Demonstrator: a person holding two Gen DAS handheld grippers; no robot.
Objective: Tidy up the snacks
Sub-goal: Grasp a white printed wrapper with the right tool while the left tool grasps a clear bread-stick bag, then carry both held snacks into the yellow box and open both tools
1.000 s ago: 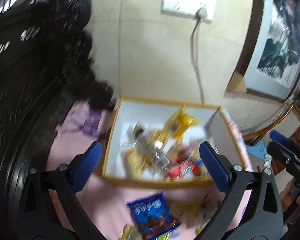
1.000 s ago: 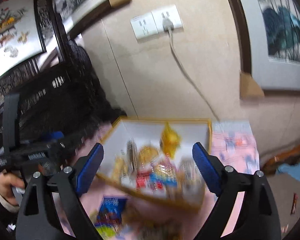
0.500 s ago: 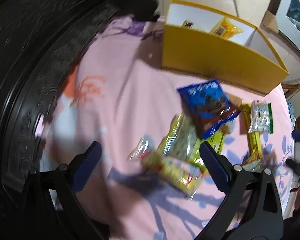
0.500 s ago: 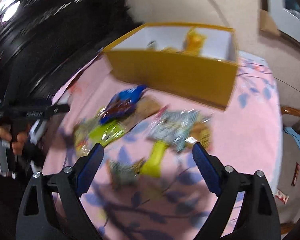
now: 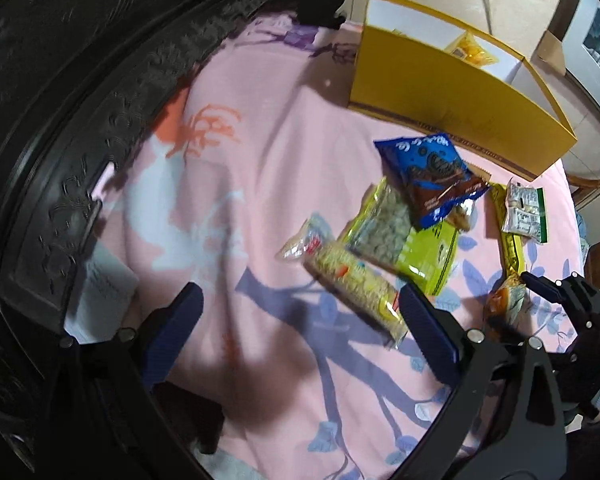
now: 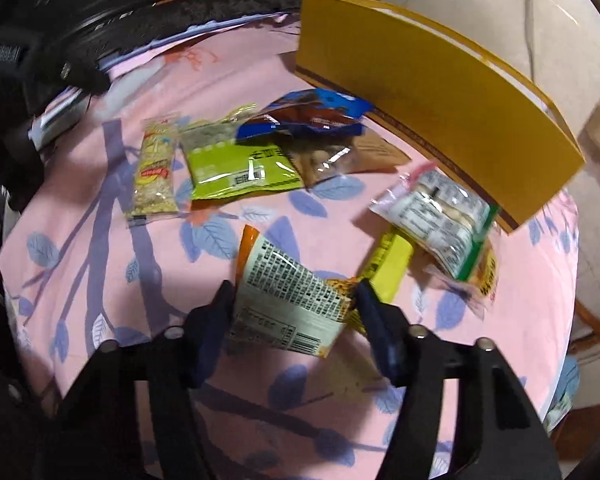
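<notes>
A yellow cardboard box (image 5: 440, 92) stands at the far edge of the pink flowered cloth (image 5: 260, 160). In front of it lie a blue cookie packet (image 5: 428, 168), a green packet (image 5: 400, 244), a long yellow cracker packet (image 5: 352, 284), a white-and-green packet (image 6: 440, 216) and a yellow bar (image 6: 392, 264). My right gripper (image 6: 292, 300) points down. Its jaws are closing on an orange-and-white snack packet (image 6: 284, 292), whose two side edges meet the pads. My left gripper (image 5: 296, 312) is open over bare cloth, its right finger beside the cracker packet's end.
Dark carved wooden furniture (image 5: 80, 100) curves along the left. A white sheet of paper (image 5: 100, 296) lies at the cloth's left edge. A brown packet (image 6: 340, 160) is tucked under the blue one. Tiled wall and a cable rise behind the box.
Both grippers swung down from facing the wall and box to the cloth. The right jaws narrowed from wide open around the orange-and-white packet. The left jaws kept their width.
</notes>
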